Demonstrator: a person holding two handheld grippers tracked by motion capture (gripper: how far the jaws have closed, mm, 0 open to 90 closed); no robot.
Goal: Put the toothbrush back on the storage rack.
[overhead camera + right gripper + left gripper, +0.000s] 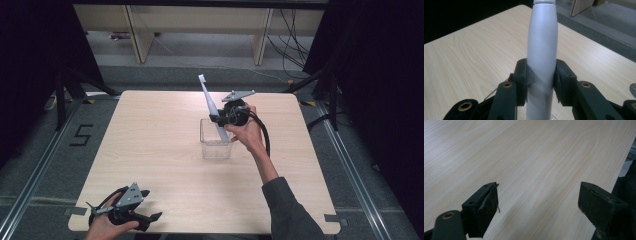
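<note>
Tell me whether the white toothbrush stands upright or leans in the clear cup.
Leaning. In the high view the toothbrush slants up to the far left from the clear cup, clamped by the right gripper.

Both grippers are looking all black, with chunky rectangular jaws. The left gripper (150, 205) is showing scuffed pads with a small screw hole in each jaw, plus a brass-ringed pivot hole just behind them. The right gripper (541, 75) is showing several brass-ringed holes behind its jaws. Each is wearing a grey three-cornered plate on top and trailing a black cable. The right arm is wearing a dark grey sleeve (290, 210).
</note>
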